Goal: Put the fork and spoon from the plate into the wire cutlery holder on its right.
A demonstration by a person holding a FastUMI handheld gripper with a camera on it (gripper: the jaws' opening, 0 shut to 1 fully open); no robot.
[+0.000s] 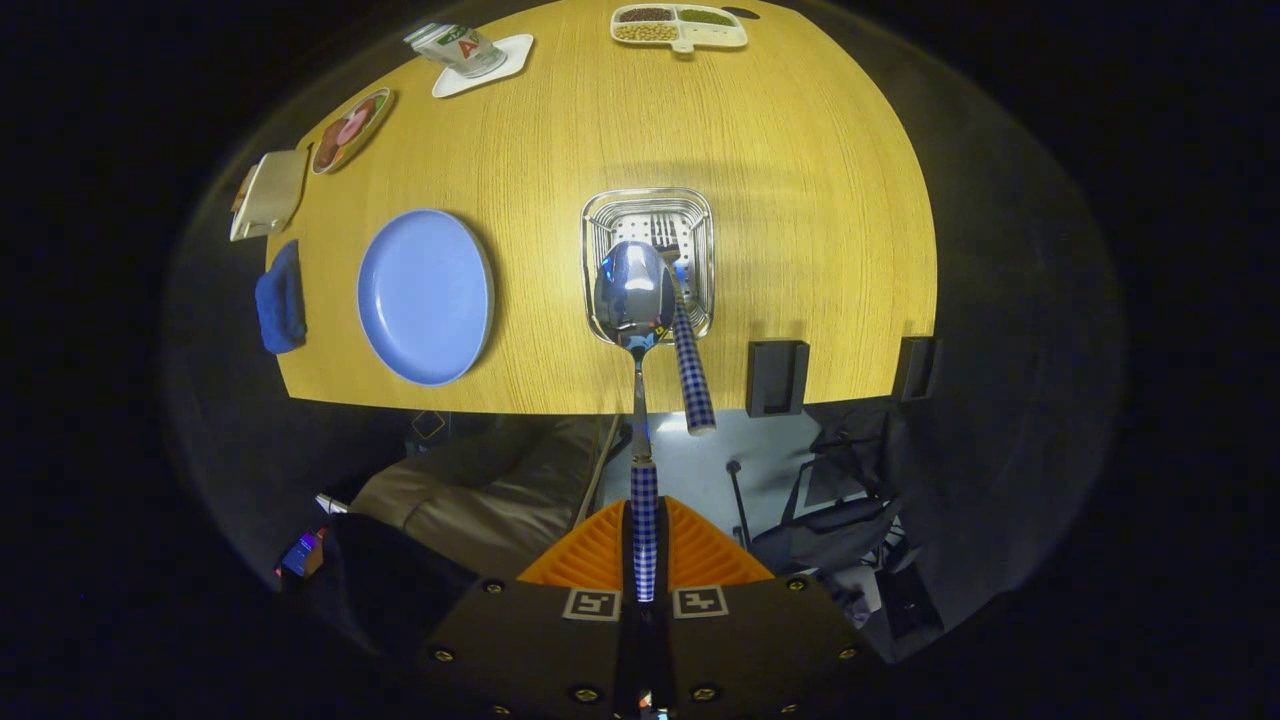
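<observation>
Above the holder (648, 262), I am pinching the spoon (634, 292) by its checked handle in my gripper (645, 545), bowl pointing down to drop in beside the fork (690, 365) already standing inside; left of the holder, the plate (425, 296) is lying bare.

So I've got the spoon (637, 300) pinched by its handle between my gripper (645, 545) fingers, bowl out ahead over the wire cutlery holder (700, 215). The fork (690, 365) already stands in it, handle leaning back toward me. The plate (425, 297) sits left of the holder.
</observation>
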